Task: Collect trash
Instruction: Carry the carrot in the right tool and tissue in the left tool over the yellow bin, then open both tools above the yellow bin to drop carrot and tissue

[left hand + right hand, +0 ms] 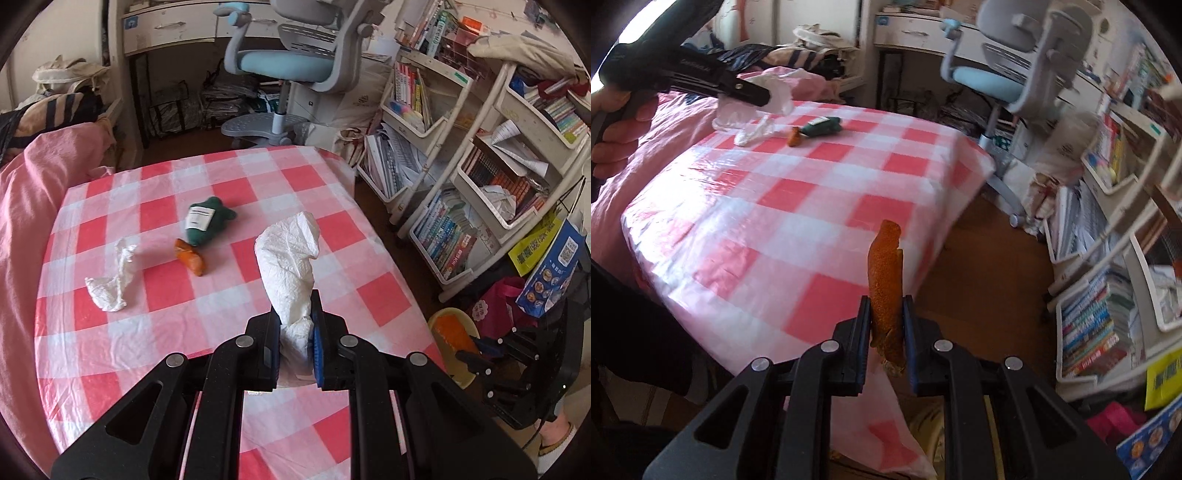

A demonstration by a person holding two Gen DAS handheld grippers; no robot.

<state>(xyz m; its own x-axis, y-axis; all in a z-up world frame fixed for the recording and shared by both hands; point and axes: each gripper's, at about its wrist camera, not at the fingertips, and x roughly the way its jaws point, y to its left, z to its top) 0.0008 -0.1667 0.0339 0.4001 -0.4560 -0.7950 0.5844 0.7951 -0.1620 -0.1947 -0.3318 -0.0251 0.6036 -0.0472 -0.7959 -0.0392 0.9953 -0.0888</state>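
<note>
At about 9 o'clock in the left wrist view, a pink bedspread [26, 206] bunches against the edge of the surface [147, 325], which is covered in a thin, glossy red-and-white checked plastic cloth. On it, toward 10 o'clock, lies a twisted white tissue [110, 280], crumpled and papery. Just right of it, near the centre, sits a short curl of orange peel [192, 258], touching the lower end of a dark green soft toy [205, 221] with a white label. At 6 o'clock the left hand-held gripper [295, 332] is closed around a crumpled paper towel [288, 258], whose embossed sheet stands up above the fingers. At 4 o'clock, below the surface's edge, a yellow bin [447, 325] holds something orange; the right hand-held gripper appears just beside it there, dark and partly cut off. At 2 to 3 o'clock stand white tiered shelves [461, 166] packed with books and loose papers. At 12 o'clock is a grey and blue desk chair [291, 62].

In the right wrist view, the right hand-held gripper [886, 321] at 6 o'clock is clamped on a long strip of orange peel [884, 280], rough-skinned and standing upright, held over the near right edge of the surface.
</note>
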